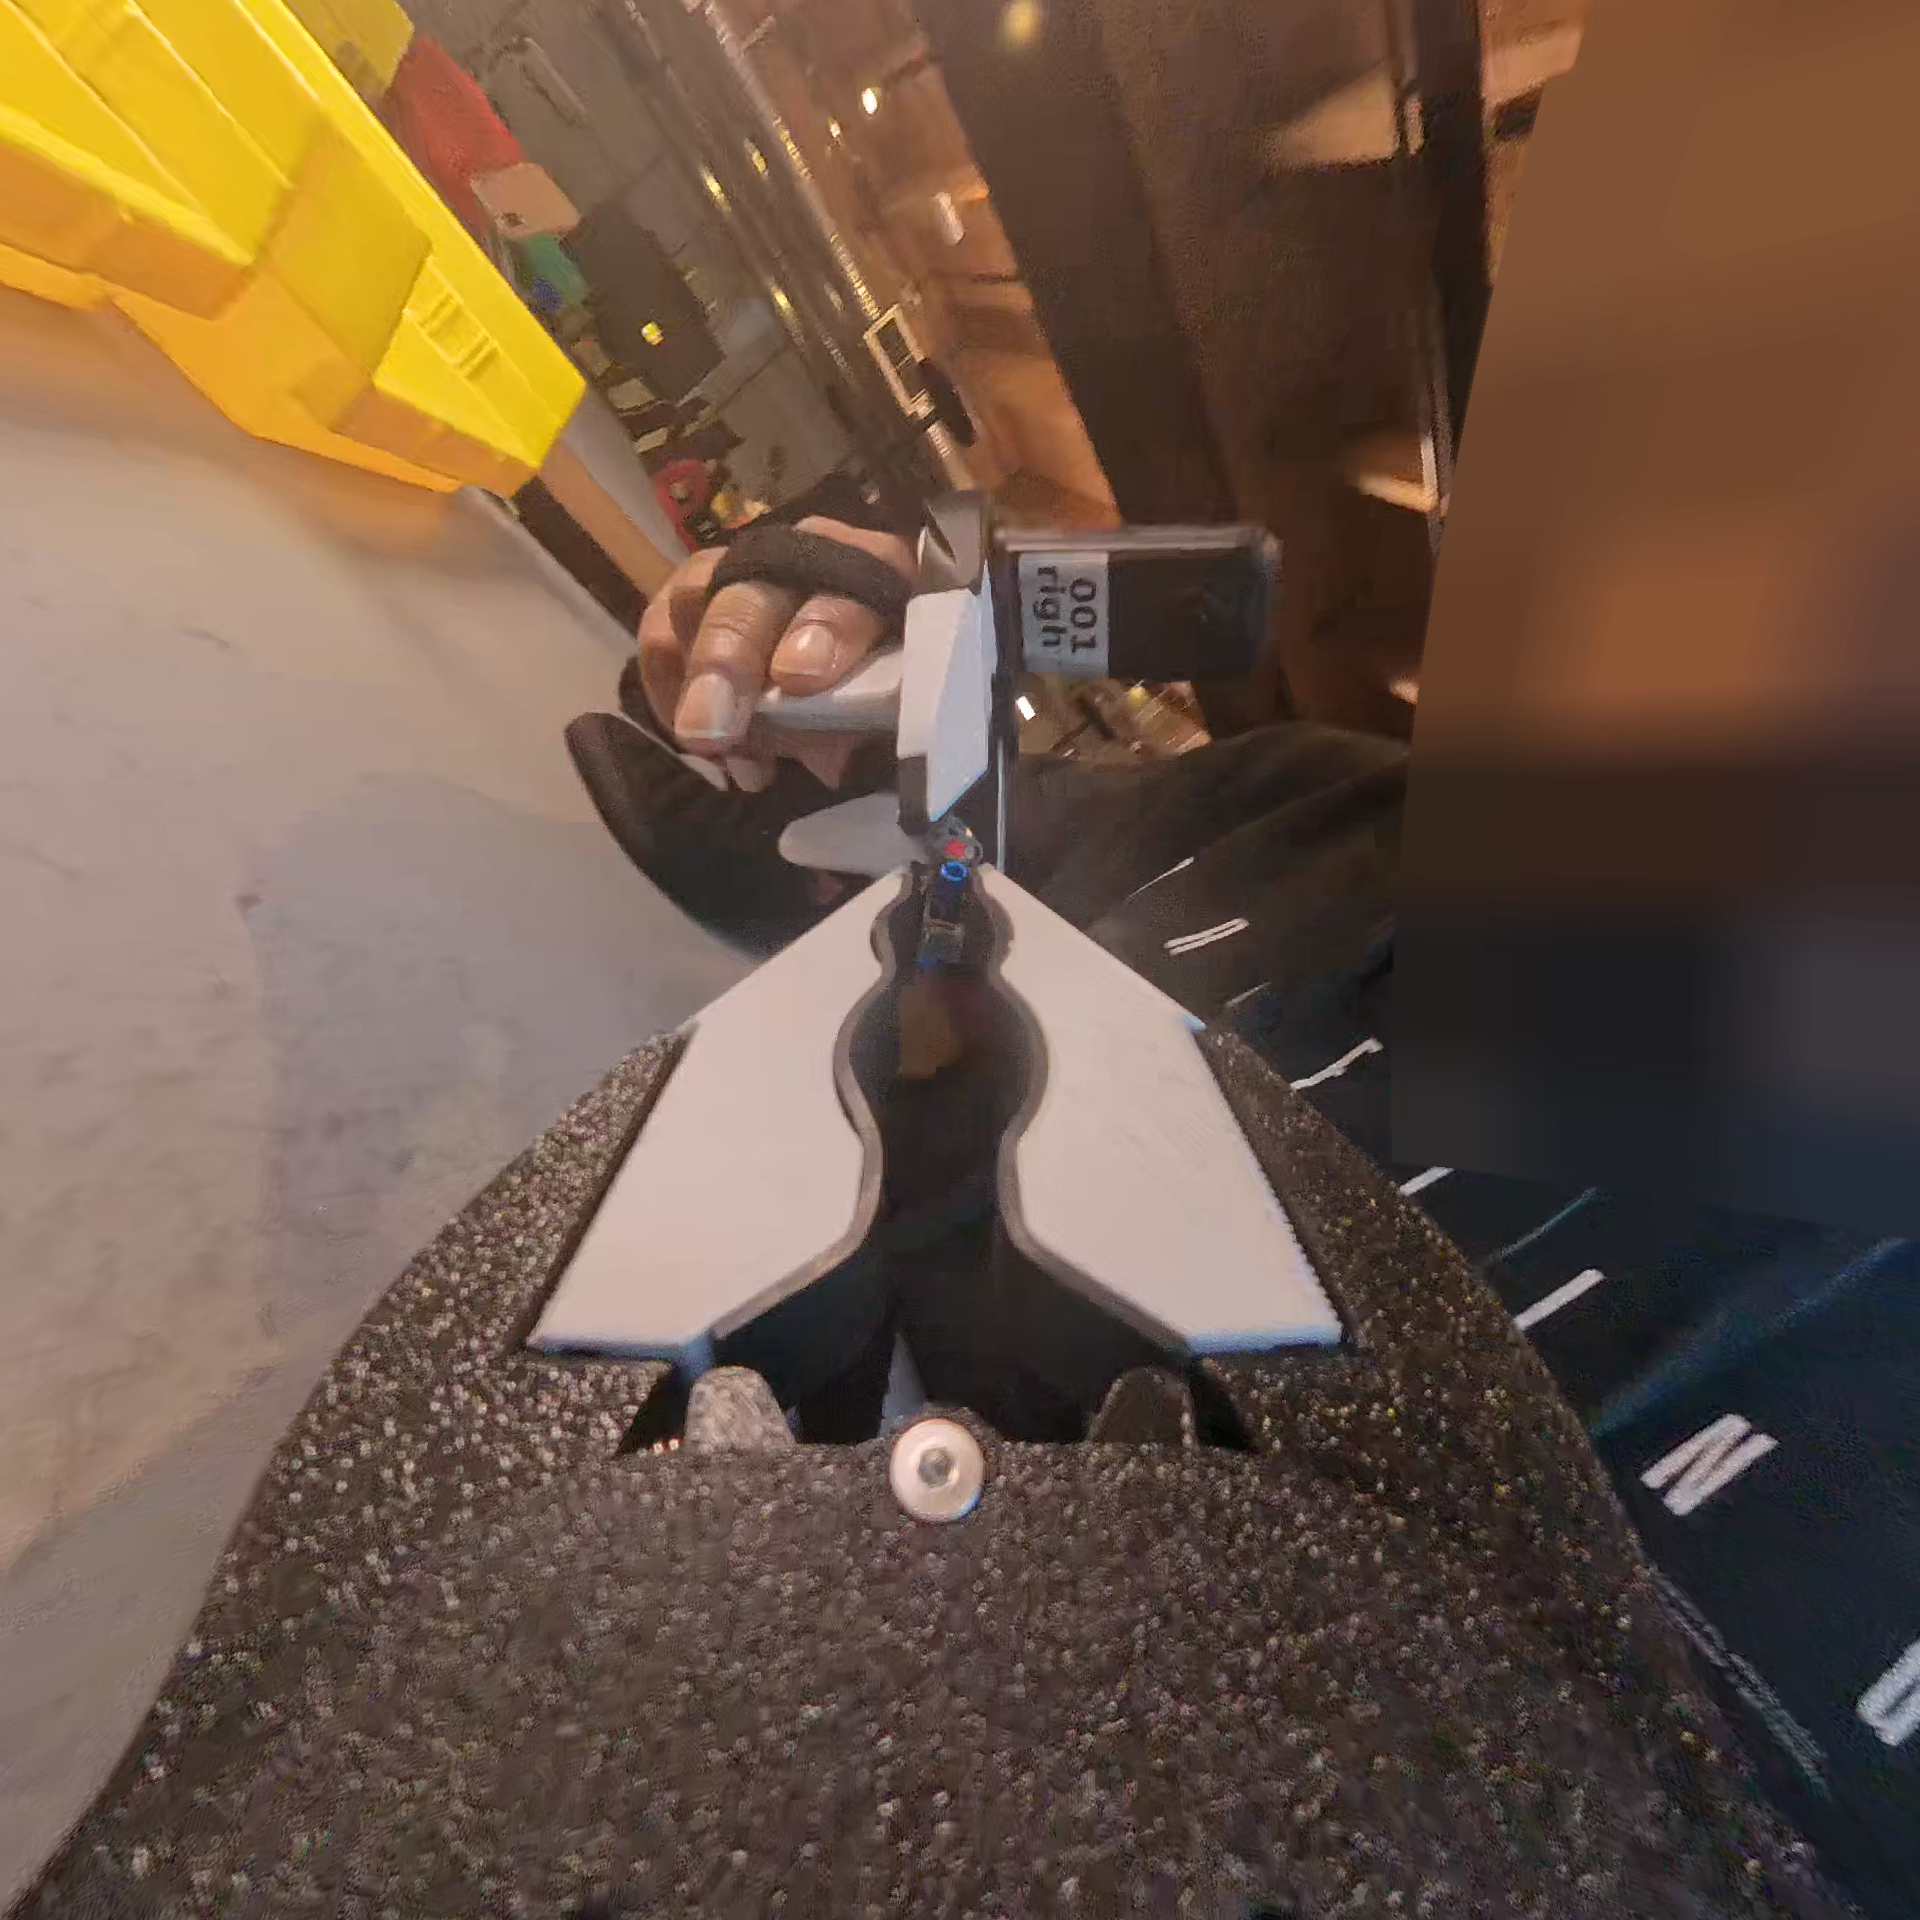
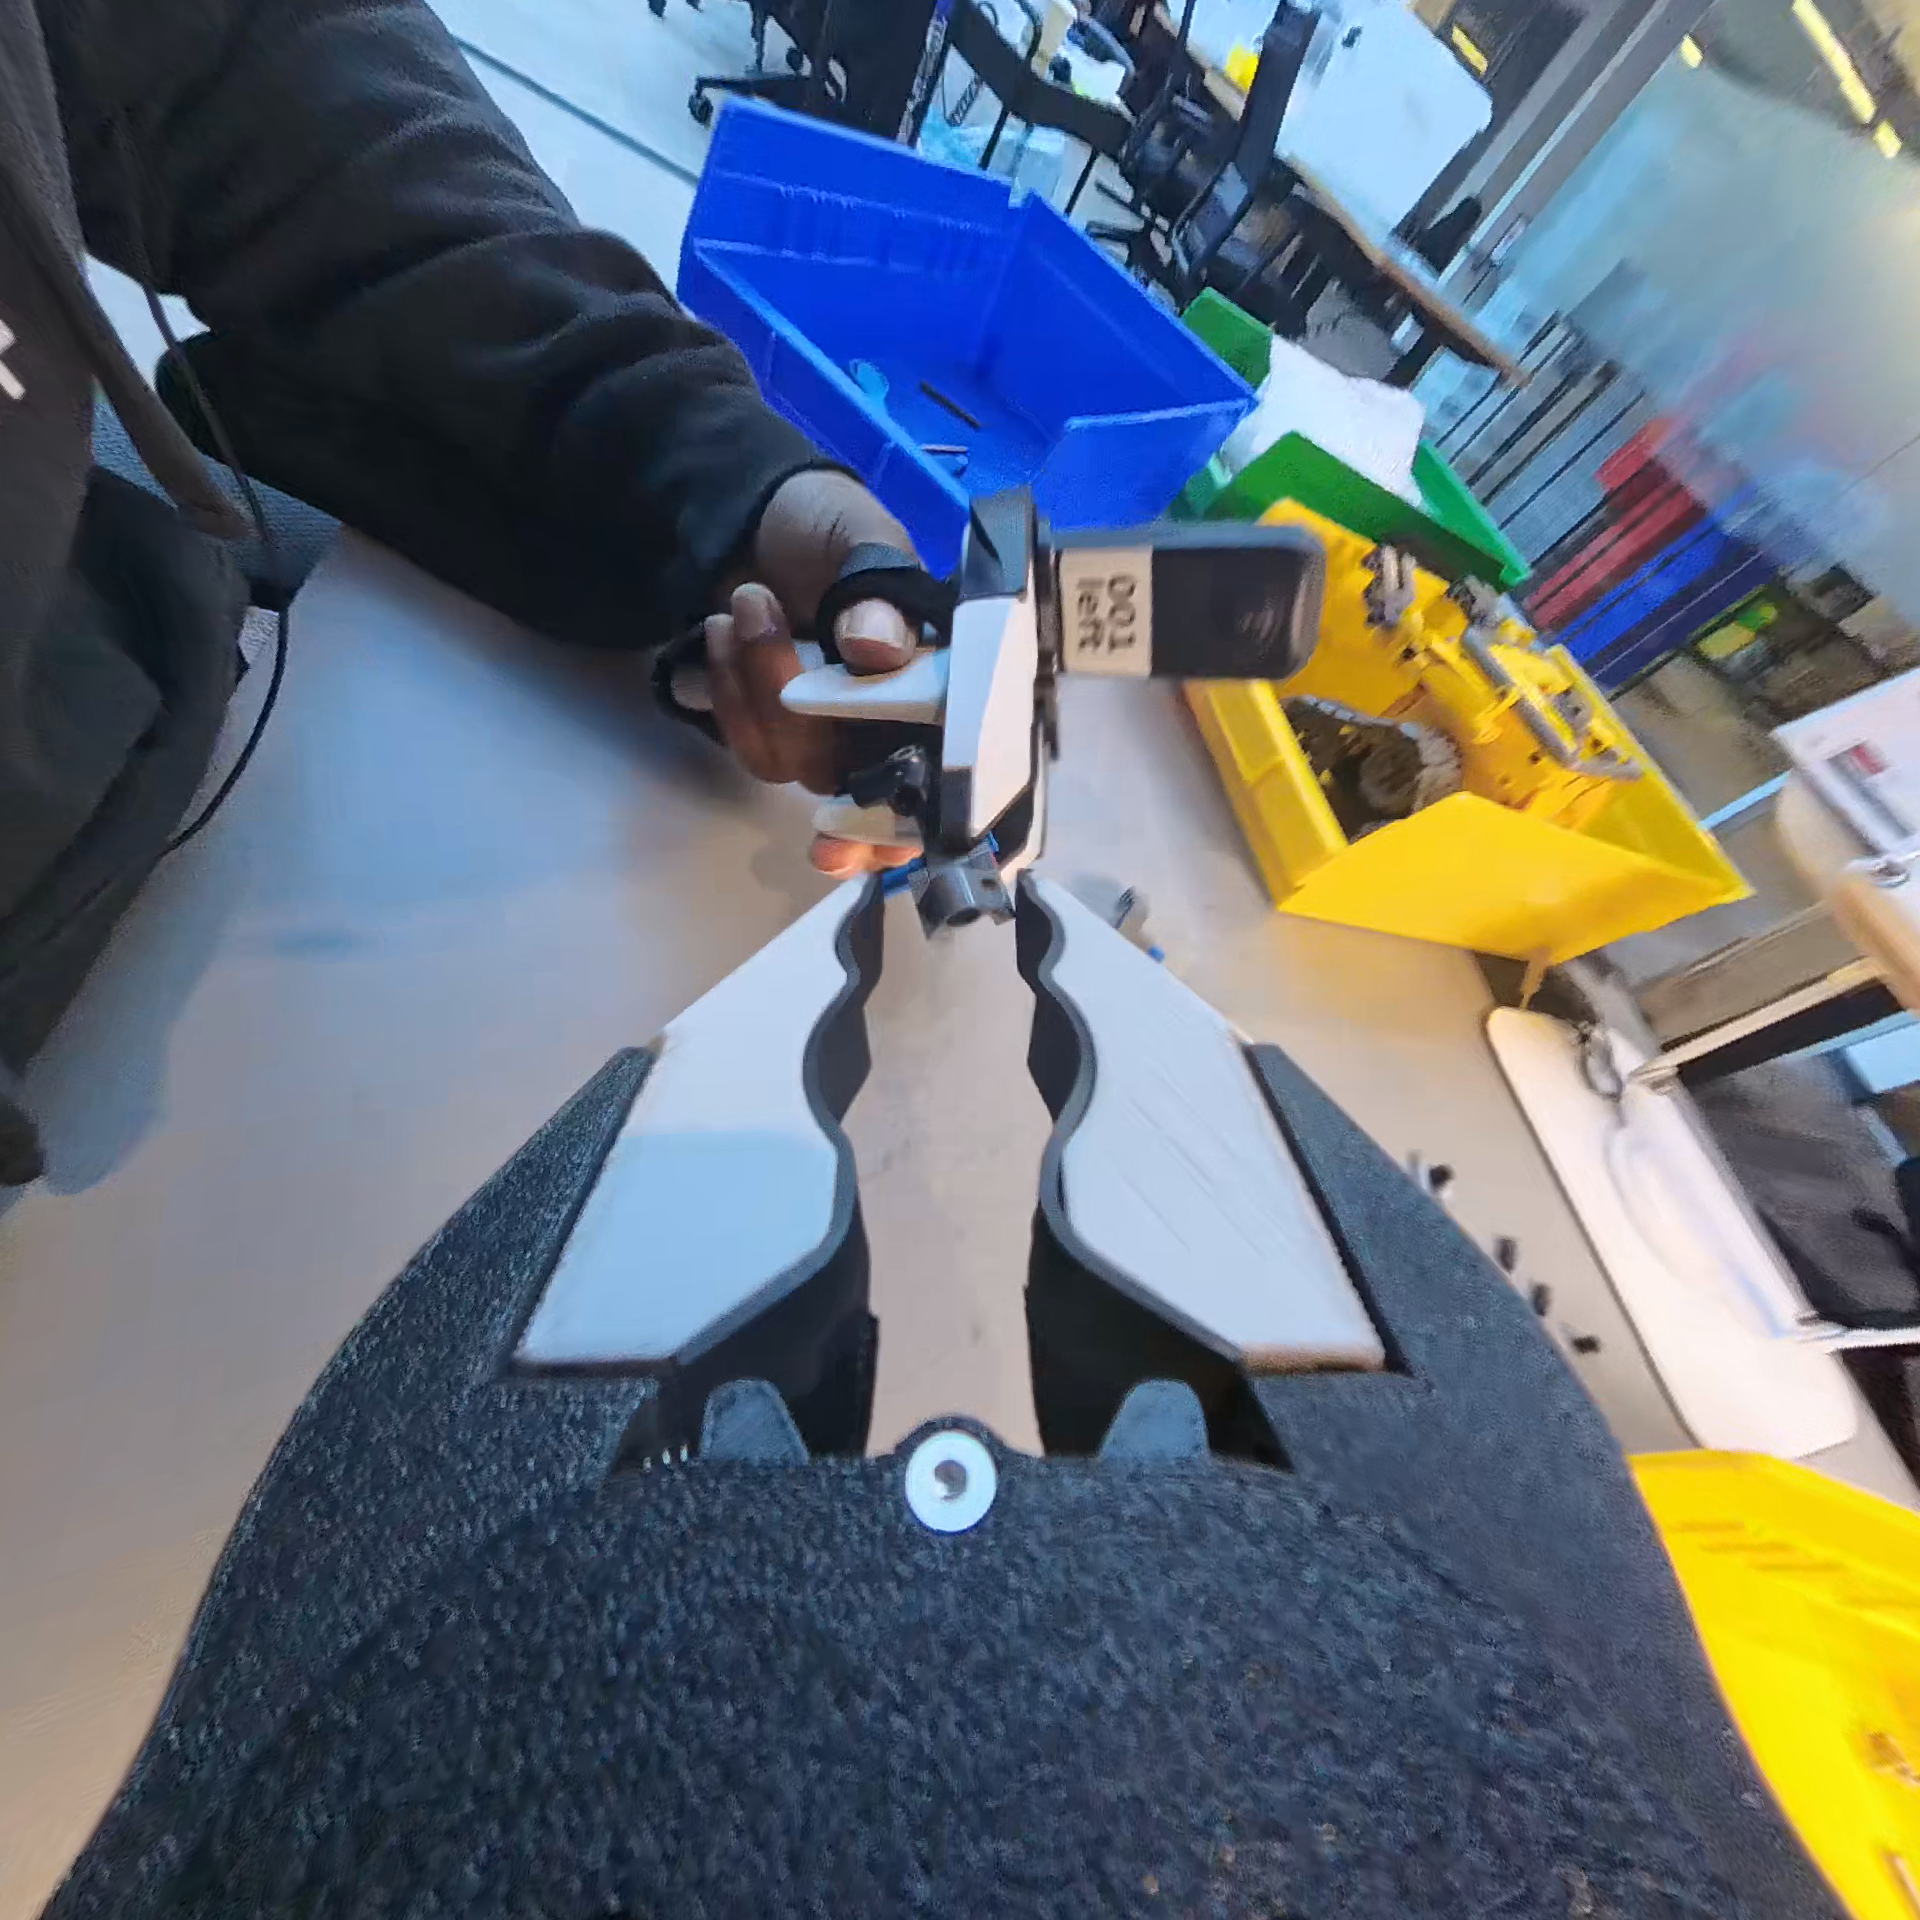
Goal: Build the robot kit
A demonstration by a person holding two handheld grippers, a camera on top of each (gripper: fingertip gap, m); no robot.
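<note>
My left gripper [image 1: 943, 881] is shut on a small black part [image 1: 940, 914] with blue and red bits, pinched between its tips above the pale table [image 1: 260, 883]. The right gripper's body [image 1: 945, 686], held by a hand, faces it just beyond the part. In the right wrist view, my right gripper [image 2: 951, 899] is open. Its tips stand on either side of the same small dark part [image 2: 961, 899], which sticks out from the left gripper's body [image 2: 992, 707]. I cannot tell whether the right fingers touch the part.
Yellow bins [image 1: 312, 260] stand at the table's far left. A blue bin [image 2: 935, 312], a green bin [image 2: 1351, 488] and a yellow bin of metal parts [image 2: 1455, 748] stand beyond the grippers. A white tray [image 2: 1662, 1247] and another yellow bin [image 2: 1818, 1662] lie right. A person's dark sleeve [image 2: 416, 312] crosses left.
</note>
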